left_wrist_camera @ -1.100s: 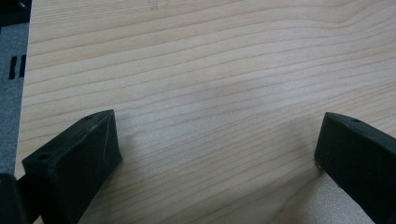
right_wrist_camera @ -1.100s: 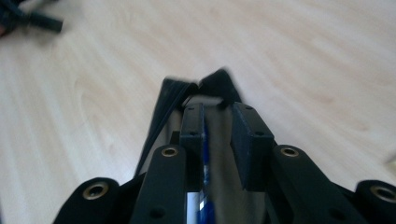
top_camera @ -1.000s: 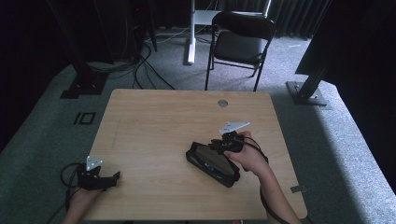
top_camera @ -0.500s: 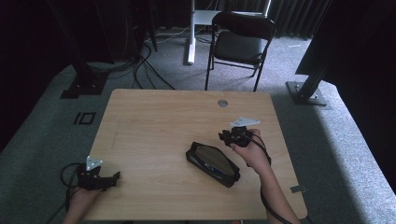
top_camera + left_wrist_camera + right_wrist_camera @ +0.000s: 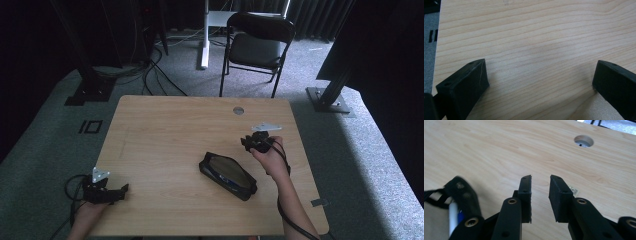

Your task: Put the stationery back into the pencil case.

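- I hold the left gripper [image 5: 120, 189] at the near left corner of the table [image 5: 165, 130], jaws set wide apart with bare wood between them, nothing gripped.
- The table's left edge [image 5: 437, 45] runs just beside that gripper in the left gripper view, and grey carpet lies beyond it.
- From the left gripper across to the pouch I see an open stretch of wood, with nothing lying on it.
- One black pouch [image 5: 227, 175] lies right of centre, near the front edge, set at an angle to the table's sides. In the right gripper view its open end [image 5: 461, 195] shows a white pen and a blue one inside.
- I hold the right gripper [image 5: 246, 143] just beyond the pouch's far right side, apart from it. Its jaws stand a narrow gap apart, have just been opening, and hold nothing.
- One round cable hole [image 5: 583, 141] sits ahead of the right gripper near the far edge.
- One small paper tag [image 5: 573, 190] lies on the wood just beside the right jaw.
- One folding chair [image 5: 257, 47] stands beyond the far edge, well apart from both grippers.
- Count: two grippers, one pouch, one hole, one tag, one chair.
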Tool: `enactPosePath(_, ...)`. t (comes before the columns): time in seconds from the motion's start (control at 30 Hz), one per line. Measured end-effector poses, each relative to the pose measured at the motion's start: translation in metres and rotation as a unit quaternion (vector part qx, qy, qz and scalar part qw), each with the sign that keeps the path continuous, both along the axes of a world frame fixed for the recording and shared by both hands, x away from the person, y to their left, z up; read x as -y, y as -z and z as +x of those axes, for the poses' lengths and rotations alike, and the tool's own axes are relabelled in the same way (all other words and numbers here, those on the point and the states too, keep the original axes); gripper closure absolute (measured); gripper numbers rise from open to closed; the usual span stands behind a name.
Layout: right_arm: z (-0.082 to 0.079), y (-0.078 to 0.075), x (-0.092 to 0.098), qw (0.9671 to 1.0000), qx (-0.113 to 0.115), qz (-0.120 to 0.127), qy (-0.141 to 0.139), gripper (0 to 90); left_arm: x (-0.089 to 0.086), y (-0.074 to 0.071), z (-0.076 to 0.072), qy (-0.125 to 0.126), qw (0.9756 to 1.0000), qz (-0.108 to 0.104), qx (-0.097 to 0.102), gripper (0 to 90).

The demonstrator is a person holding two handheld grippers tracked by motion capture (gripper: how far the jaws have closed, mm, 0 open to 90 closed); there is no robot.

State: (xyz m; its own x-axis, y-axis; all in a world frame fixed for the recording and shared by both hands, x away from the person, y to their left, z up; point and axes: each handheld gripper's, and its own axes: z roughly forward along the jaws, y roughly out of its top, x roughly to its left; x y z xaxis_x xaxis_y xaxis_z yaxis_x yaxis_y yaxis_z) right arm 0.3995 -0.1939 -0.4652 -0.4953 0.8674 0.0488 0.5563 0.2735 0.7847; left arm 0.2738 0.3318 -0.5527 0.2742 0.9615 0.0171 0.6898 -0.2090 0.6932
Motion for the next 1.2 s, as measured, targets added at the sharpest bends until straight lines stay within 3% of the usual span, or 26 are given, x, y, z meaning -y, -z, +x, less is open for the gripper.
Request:
enactPosePath(0.53,0.025,0.019,0.013,0.9963,-0.011,0.012,0.085,67.1,0.000,0.000,0.000,0.000,1.0000,0.000,0.000,0.4)
enactPosePath(0.6,0.027,0.020,0.014,0.9959,-0.011,0.011,0.090,63.2,0.000,0.000,0.000,0.000,1.0000,0.000,0.000,0.4)
enactPosePath(0.93,0.038,0.029,0.017,0.9930,-0.029,0.008,0.114,60.8,0.000,0.000,0.000,0.000,1.0000,0.000,0.000,0.4)
enactPosePath(1.2,0.045,0.042,0.011,0.9911,-0.050,0.019,0.122,59.4,0.000,0.000,0.000,0.000,1.0000,0.000,0.000,0.4)
